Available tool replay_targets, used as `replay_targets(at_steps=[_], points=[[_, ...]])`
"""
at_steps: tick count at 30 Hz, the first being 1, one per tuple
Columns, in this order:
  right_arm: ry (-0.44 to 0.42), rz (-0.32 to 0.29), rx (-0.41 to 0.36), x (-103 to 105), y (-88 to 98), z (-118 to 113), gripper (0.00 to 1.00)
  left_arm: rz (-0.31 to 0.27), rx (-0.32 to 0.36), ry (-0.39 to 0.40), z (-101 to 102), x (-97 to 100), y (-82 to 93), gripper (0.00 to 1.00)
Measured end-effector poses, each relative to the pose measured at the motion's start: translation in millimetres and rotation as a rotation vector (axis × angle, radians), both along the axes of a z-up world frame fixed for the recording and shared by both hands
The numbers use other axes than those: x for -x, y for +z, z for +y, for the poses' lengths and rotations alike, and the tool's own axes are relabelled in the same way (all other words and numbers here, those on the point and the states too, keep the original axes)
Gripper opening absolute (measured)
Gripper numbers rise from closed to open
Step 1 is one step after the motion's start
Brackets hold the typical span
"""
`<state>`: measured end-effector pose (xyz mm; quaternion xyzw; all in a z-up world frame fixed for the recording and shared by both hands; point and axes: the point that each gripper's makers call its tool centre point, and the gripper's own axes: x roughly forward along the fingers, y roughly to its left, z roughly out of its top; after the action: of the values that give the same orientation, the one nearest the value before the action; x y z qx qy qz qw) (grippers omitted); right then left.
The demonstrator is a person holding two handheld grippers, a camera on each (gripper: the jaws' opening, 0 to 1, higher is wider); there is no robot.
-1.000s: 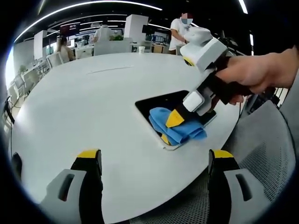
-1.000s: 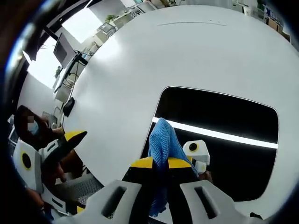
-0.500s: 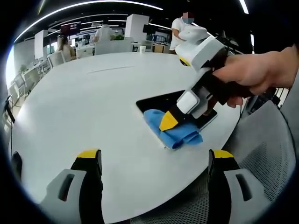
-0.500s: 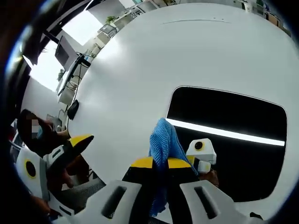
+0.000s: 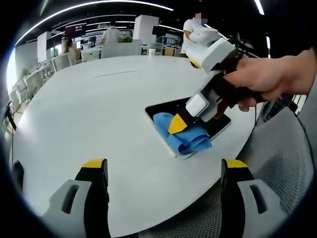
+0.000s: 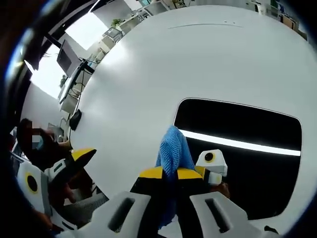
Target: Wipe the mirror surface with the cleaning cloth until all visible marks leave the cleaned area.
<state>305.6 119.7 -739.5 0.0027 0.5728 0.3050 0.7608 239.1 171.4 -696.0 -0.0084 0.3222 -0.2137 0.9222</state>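
With the right gripper (image 6: 169,173) pinching the cleaning cloth (image 5: 181,134) on the mirror (image 6: 247,148) and the left gripper (image 5: 163,166) spread nearby, a bunched cloth may skip marks.

No legible text

No lettering, label, brand or number can be read in either the left gripper view or the right gripper view; the screens and signs at the far end of the office are too small and blurred.
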Motion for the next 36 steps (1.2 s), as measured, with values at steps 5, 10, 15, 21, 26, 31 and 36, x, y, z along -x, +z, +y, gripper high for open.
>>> replay_targets(at_steps=[5, 10, 15, 21, 26, 31, 36], points=[[0.074, -0.053, 0.038, -12, 1.2, 0, 0.02, 0.003, 0.001, -0.002, -1, 0.4, -0.1, 0.93], [0.096, -0.064, 0.047, -25, 1.0, 0, 0.02, 0.007, 0.002, -0.004, -1, 0.7, -0.5, 0.93], [0.142, -0.092, 0.053, -39, 1.7, 2, 0.01, 0.008, 0.001, 0.0, 0, -0.1, -1.6, 0.93], [0.183, -0.118, 0.06, -53, 1.9, 5, 0.01, 0.011, 0.005, 0.0, 1, -0.7, -3.8, 0.93], [0.186, -0.122, 0.067, -64, 1.4, 7, 0.01, 0.011, 0.005, 0.0, 1, -1.0, -5.1, 0.93], [0.203, -0.122, 0.079, -74, 1.5, 10, 0.02, 0.013, 0.006, -0.001, 1, -0.8, -5.8, 0.92], [0.197, -0.122, 0.081, -84, 1.2, 12, 0.02, 0.014, 0.006, 0.0, 2, -1.2, -7.3, 0.92]])
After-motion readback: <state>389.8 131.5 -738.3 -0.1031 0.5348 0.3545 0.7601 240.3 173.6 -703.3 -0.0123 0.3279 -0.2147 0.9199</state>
